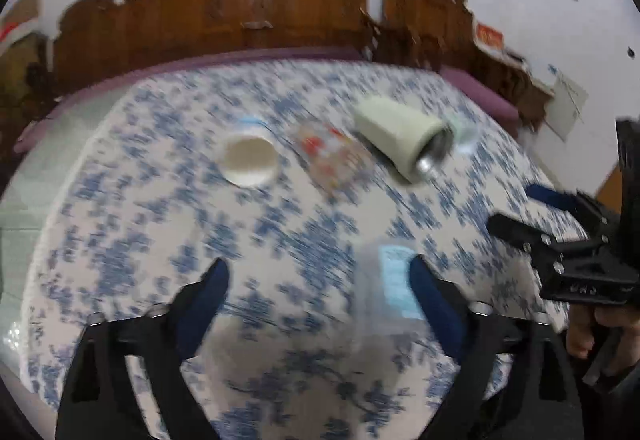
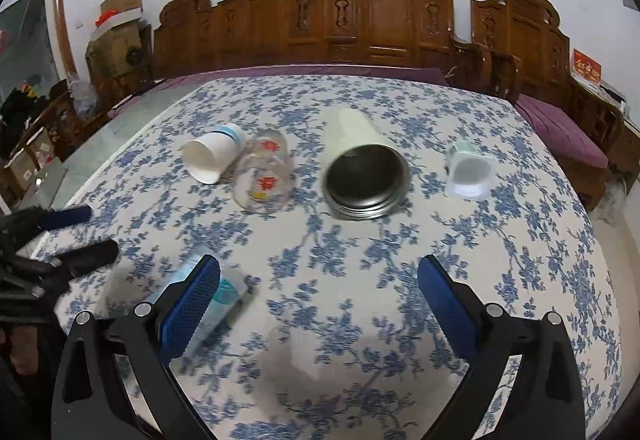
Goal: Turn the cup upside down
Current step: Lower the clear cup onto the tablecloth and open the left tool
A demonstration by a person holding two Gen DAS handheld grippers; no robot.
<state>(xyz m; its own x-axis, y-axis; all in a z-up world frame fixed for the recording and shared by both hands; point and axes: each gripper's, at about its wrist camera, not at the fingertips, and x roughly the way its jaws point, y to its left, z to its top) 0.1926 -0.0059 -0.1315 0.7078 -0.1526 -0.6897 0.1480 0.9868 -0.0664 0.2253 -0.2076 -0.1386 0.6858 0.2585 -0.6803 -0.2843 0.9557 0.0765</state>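
Several cups lie on their sides on the blue-flowered tablecloth (image 2: 340,320): a white paper cup (image 2: 210,156), a clear glass with red prints (image 2: 264,176), a pale green steel-lined tumbler (image 2: 360,168) and a small clear plastic cup (image 2: 468,170). Another clear plastic cup with a blue label (image 2: 224,292) stands near the front, beside my right gripper's left finger. My right gripper (image 2: 318,278) is open and empty. My left gripper (image 1: 318,280) is open and empty; the labelled cup (image 1: 394,288) is blurred, next to its right finger.
A carved wooden bench (image 2: 360,24) with purple cushions runs behind the table. Cardboard boxes (image 2: 116,24) stack at the far left. My right gripper (image 1: 560,240) shows at the right edge of the left wrist view; my left gripper (image 2: 60,240) shows at the left edge of the right wrist view.
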